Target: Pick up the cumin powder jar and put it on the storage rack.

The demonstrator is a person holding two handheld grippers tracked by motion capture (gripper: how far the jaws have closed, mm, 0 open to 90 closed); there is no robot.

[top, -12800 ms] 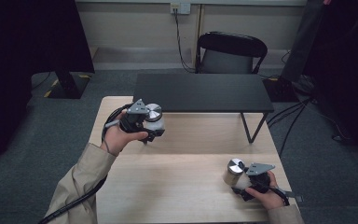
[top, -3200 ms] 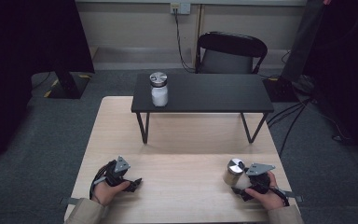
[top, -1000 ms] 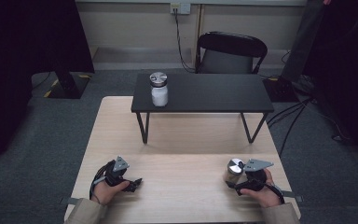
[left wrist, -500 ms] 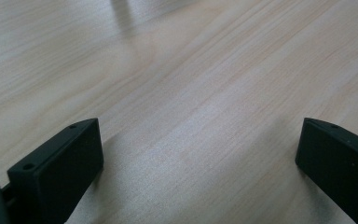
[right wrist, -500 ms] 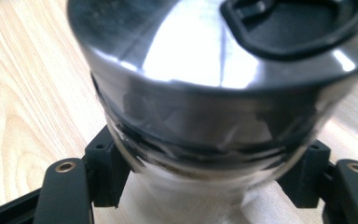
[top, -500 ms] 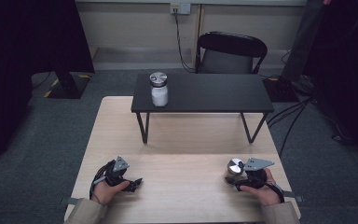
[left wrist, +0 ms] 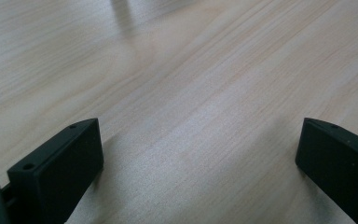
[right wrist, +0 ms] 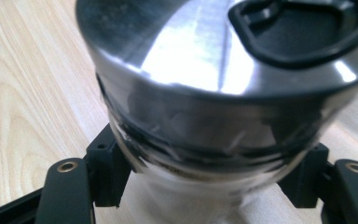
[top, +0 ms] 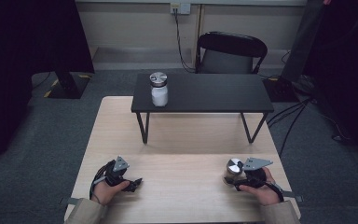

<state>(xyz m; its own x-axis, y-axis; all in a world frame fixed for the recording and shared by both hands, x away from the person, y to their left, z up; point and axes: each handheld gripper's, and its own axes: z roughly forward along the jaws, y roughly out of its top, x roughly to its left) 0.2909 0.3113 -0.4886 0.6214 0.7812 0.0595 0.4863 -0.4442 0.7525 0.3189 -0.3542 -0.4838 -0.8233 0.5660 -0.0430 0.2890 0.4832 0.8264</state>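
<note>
Near the tabletop's (top: 182, 140) right front corner, the right claw (top: 230, 178) grips the upright jar (top: 233, 169) below its lid, having just closed; the left claw (top: 133, 183) gapes empty, well apart.

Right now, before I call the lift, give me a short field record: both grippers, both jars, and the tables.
right gripper: jaws have just closed on the near jar, pads pressing its glass below the metal lid
left gripper: open, nothing between the jaws, low over the wooden table
far jar: upright at the left end of the black table
</note>
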